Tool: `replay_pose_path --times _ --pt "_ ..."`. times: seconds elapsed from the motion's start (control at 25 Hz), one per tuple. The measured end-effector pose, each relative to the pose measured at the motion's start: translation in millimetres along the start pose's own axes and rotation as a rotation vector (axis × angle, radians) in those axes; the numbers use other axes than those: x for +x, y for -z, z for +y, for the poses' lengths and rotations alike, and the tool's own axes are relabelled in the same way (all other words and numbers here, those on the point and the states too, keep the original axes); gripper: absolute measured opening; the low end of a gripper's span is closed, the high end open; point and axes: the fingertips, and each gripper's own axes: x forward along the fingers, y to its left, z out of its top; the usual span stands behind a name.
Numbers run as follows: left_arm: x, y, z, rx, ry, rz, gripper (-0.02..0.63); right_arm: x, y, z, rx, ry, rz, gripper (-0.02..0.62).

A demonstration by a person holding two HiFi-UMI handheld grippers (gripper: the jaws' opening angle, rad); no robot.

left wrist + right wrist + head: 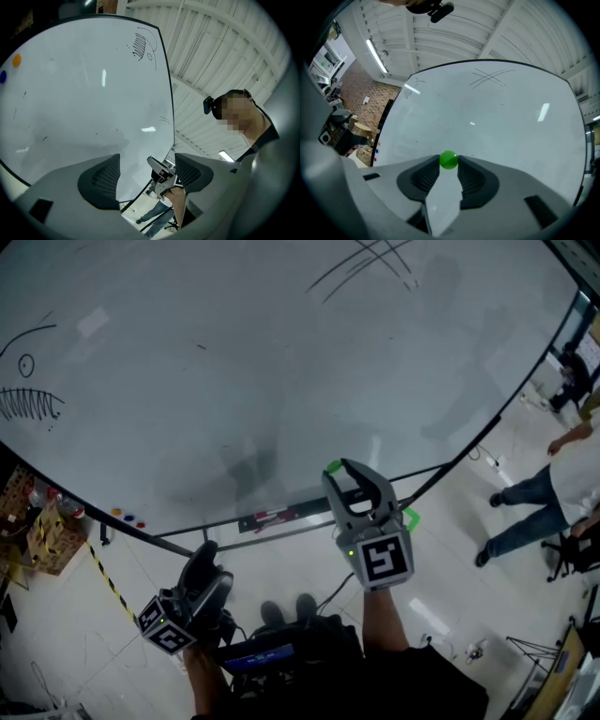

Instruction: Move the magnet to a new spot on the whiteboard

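A small green magnet [449,160] sits pinched between the tips of my right gripper [449,164], which is shut on it. In the head view the magnet [334,468] and the right gripper [341,472] are raised in front of the lower middle of the whiteboard [234,362]. Whether the magnet touches the board cannot be told. My left gripper [208,568] hangs low at the left, below the board's bottom edge. In its own view the left gripper [147,169] is open and holds nothing, facing the whiteboard [84,93].
Small coloured magnets [128,517] cling near the board's lower left, below a marker drawing [28,399]. A tray with markers [272,518] runs under the bottom edge. A person [553,493] stands on the floor at the right. Cluttered shelves [42,521] stand at the left.
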Motion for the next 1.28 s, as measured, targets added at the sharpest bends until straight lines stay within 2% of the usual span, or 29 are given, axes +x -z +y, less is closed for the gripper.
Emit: replay_pose_path --times 0.24,0.4,0.64,0.88,1.28 --pt "-17 0 -6 0.019 -0.079 -0.065 0.359 6 2 11 0.016 -0.076 -0.016 0.149" --pt "-36 -3 -6 0.073 -0.101 -0.108 0.359 9 2 20 0.018 -0.114 -0.025 0.149" --pt "-60 -10 -7 0.088 -0.141 -0.15 0.359 19 0 47 0.009 -0.173 -0.025 0.149" --pt "-99 -27 -3 0.09 -0.148 -0.192 0.359 33 -15 92 -0.03 -0.216 -0.039 0.149" --pt "-204 -84 2 0.092 -0.119 -0.222 0.359 48 -53 198 -0.078 -0.193 -0.023 0.149"
